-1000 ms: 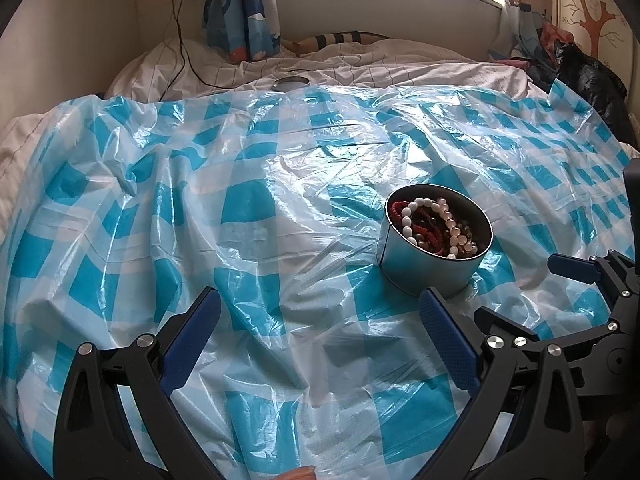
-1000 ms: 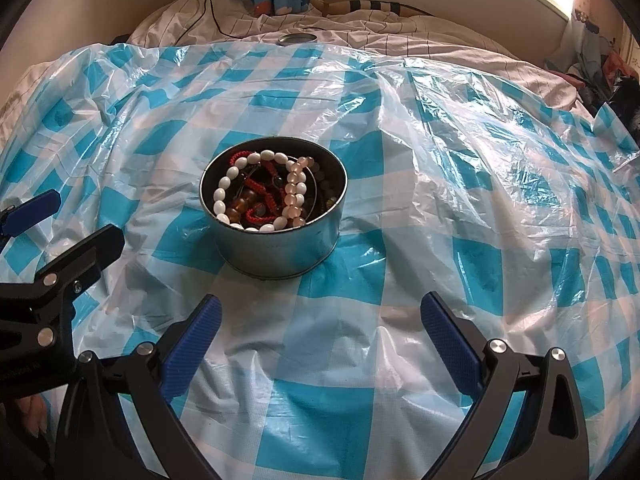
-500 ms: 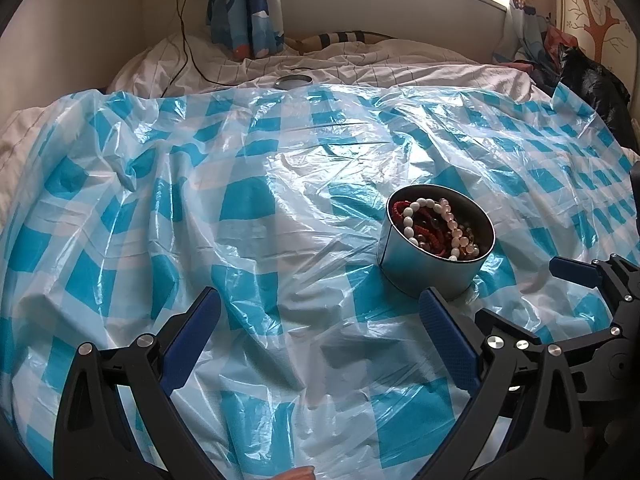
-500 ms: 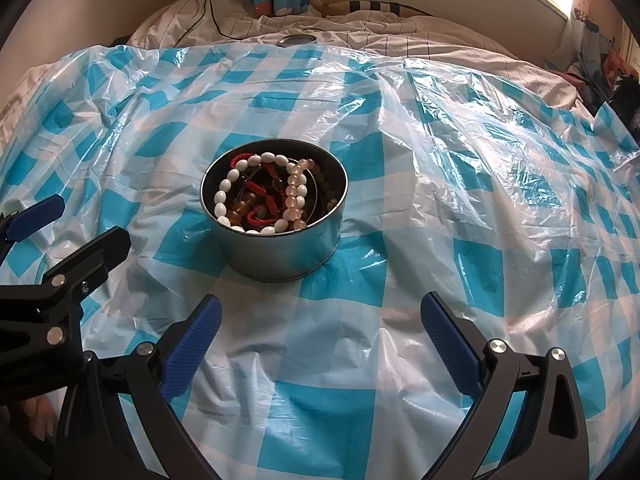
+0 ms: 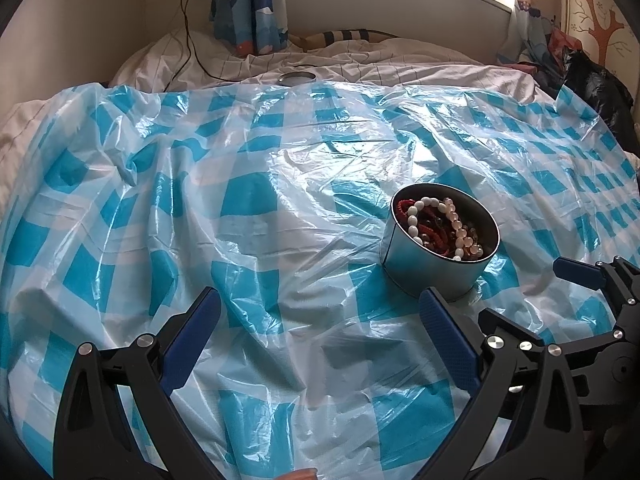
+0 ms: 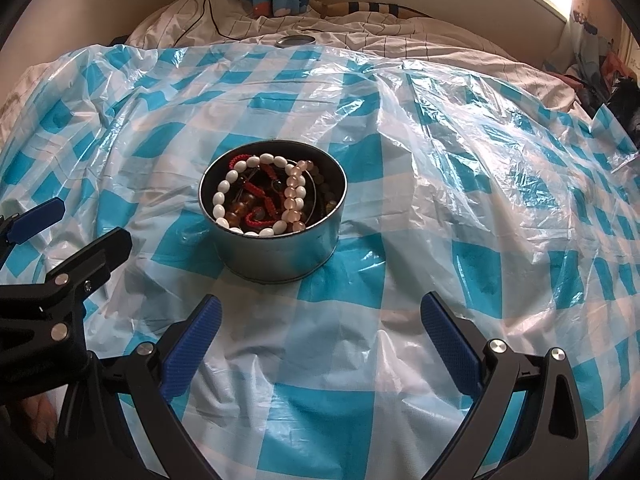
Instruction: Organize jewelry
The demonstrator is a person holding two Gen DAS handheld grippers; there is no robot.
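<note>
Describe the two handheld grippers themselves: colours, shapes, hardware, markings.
The left gripper and right gripper look identical: black angular plastic frames with slotted cut-outs, silver round screw heads at the joints, and two long fingers faced with dark blue textured pads. No cables or markings show. Bare skin peeks in at the frame edges; no sleeves are visible.

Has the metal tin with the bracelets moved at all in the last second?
No. The tin sits on the same blue check of the plastic sheet in both views; only the cameras drifted slightly.
</note>
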